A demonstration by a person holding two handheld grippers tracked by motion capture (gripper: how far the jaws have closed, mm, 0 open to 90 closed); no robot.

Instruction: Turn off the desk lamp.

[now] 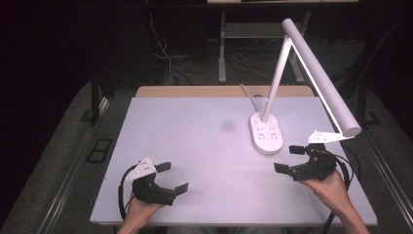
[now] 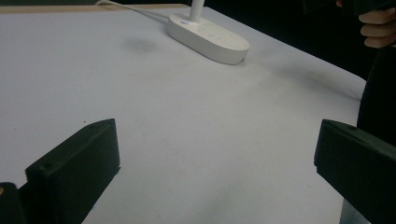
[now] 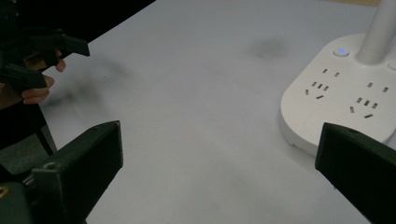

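Observation:
A white desk lamp stands at the table's right of centre, its oval base [image 1: 266,132] carrying socket holes and a small blue light [image 3: 342,51]. Its slim stem rises to a long white head [image 1: 322,77] that slants toward the right front. My left gripper [image 1: 172,177] rests open near the front left edge, nothing between its jaws, which point toward the lamp base [image 2: 208,37]. My right gripper [image 1: 289,158] is open too, held just right of and in front of the base [image 3: 336,100], and holds nothing. In the right gripper view the left gripper [image 3: 32,60] shows far off.
The table [image 1: 195,141] has a pale lilac top with a faint dark smudge [image 1: 227,126] near its middle. A white cable [image 1: 249,95] runs from the lamp base off the back edge. Dark floor, cables and a table frame lie beyond.

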